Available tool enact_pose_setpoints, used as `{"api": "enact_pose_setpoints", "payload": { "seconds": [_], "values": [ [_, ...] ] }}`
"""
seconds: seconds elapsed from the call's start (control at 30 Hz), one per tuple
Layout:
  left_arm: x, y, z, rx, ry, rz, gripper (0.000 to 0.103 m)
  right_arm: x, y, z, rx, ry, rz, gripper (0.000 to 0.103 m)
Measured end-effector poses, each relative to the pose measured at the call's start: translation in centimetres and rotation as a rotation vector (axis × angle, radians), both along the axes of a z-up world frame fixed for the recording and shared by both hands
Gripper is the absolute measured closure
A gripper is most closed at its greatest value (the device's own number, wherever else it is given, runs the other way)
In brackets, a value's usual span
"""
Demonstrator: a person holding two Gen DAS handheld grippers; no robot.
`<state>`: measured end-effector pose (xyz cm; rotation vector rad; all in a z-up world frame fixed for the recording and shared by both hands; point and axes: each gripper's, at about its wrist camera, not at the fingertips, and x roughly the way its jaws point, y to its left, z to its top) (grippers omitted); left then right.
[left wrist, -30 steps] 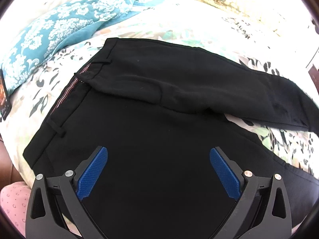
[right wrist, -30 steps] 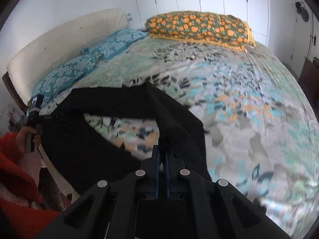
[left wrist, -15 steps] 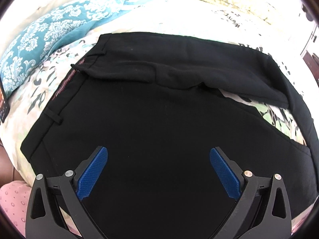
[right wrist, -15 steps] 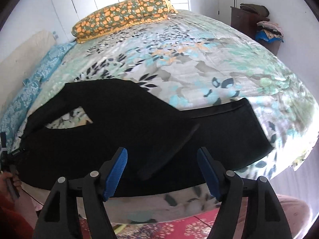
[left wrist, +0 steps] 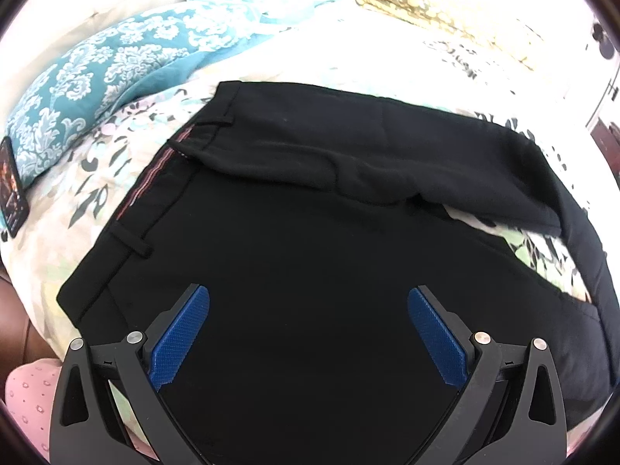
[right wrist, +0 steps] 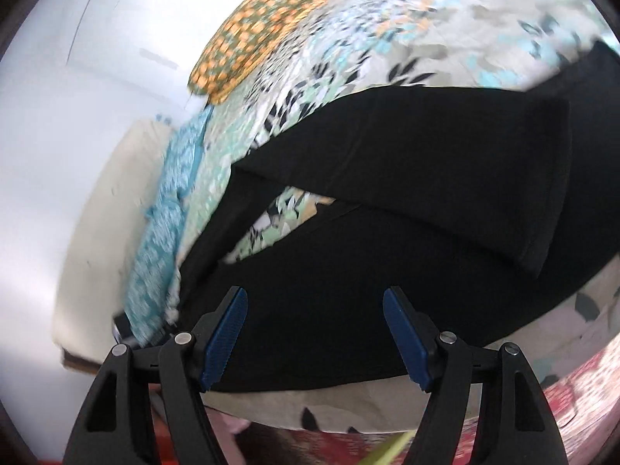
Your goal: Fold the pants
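Pants (left wrist: 310, 271) flat on bed (left wrist: 97, 178); left gripper (left wrist: 309, 319), right gripper (right wrist: 314, 321) both spread wide, holding nothing.

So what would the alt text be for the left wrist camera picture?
Black pants lie on a floral bedspread, one leg folded back across the other. The open left hand-held gripper hovers over them, with a teal patterned pillow behind.

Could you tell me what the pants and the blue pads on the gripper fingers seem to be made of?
Pants: apparently a smooth woven dress fabric, matte black, lying in soft folds, with belt loops and a striped waistband lining; the exact fibre cannot be told. Blue pads: probably rubber or moulded plastic, judging by the fine knurled grid texture and dull sheen, mounted on black, hard-looking fingers.
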<state>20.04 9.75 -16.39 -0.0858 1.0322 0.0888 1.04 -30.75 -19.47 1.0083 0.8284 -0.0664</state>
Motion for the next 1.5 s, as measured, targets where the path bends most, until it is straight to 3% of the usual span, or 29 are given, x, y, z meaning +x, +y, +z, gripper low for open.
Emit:
{"api": "enact_pose_setpoints", "payload": {
  "seconds": [0.13, 0.3, 0.43, 0.53, 0.6, 0.67, 0.7, 0.77, 0.9, 1.13, 1.3, 1.37, 1.5],
  "values": [
    [-0.1, 0.3, 0.0, -0.020, -0.004, 0.016, 0.001, -1.8, -2.3, -0.8, 0.138, 0.008, -0.177, 0.030],
    [0.0, -0.3, -0.5, -0.009, 0.011, 0.009, 0.001, -0.5, -2.5, -4.2, 0.372, 0.017, -0.245, 0.025],
    [-0.3, -0.9, -0.3, 0.026, 0.001, 0.000, 0.001, 0.0, -4.2, -5.4, 0.293, 0.048, -0.397, 0.026],
    [-0.7, -0.9, -0.4, 0.045, 0.009, -0.003, 0.001, -0.5, -5.2, -6.0, 0.303, 0.040, -0.490, 0.027],
    [-0.8, -1.1, -0.9, 0.053, 0.028, -0.003, 0.001, 0.0, -5.4, -5.4, 0.209, 0.061, -0.506, 0.039],
    [-0.6, -1.4, -1.4, 0.059, 0.048, -0.009, 0.001, 0.4, -5.9, -4.6, 0.104, 0.086, -0.492, 0.083],
    [-0.5, -1.7, -1.6, 0.065, 0.059, -0.017, 0.001, 0.5, -6.1, -4.3, 0.066, 0.090, -0.489, 0.091],
    [-0.2, -2.6, -1.8, 0.074, 0.075, -0.045, 0.001, 0.5, -6.8, -3.1, -0.001, 0.079, -0.463, 0.097],
    [1.6, -4.3, -0.7, 0.020, 0.085, -0.112, 0.001, 0.6, -7.3, 2.2, -0.171, -0.018, -0.339, 0.097],
    [12.1, -5.7, 2.1, -0.323, 0.127, -0.123, 0.001, 0.6, -6.2, 9.9, -0.366, -0.178, -0.189, 0.097],
    [19.9, -7.3, 1.0, -0.477, 0.210, -0.085, 0.001, -1.4, -4.6, 13.4, -0.428, -0.260, -0.122, 0.097],
    [21.5, -7.4, -0.3, -0.512, 0.252, -0.060, 0.001, -3.1, -4.6, 14.3, -0.442, -0.288, -0.107, 0.097],
    [23.2, -7.6, -2.4, -0.452, 0.288, 0.011, 0.005, -4.2, -4.2, 16.5, -0.470, -0.336, -0.072, 0.097]
  ]
}}
